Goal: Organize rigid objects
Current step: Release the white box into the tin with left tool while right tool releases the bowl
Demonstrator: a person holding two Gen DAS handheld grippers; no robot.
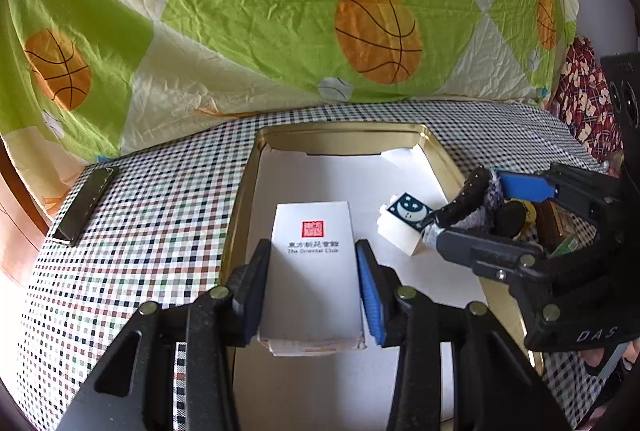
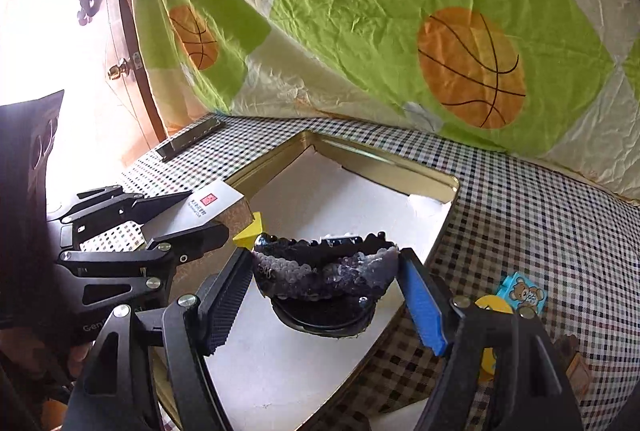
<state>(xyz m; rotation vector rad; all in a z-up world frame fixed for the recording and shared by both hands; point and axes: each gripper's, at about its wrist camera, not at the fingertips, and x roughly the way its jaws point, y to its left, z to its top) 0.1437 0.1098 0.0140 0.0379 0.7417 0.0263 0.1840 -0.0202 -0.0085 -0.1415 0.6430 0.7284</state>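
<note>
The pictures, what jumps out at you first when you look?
The big green and cream sheet with orange basketballs fills the background. In front, on the checked cloth, lies an open gold tin lined in white. Over it, the left hand-held gripper clamps a white box, and the right hand-held gripper holds a sparkly sequined pouch.

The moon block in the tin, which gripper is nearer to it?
Right. The right gripper, shut on the sequined object, sits right beside the moon block; the left gripper, gripping the white box, is farther off.
</note>
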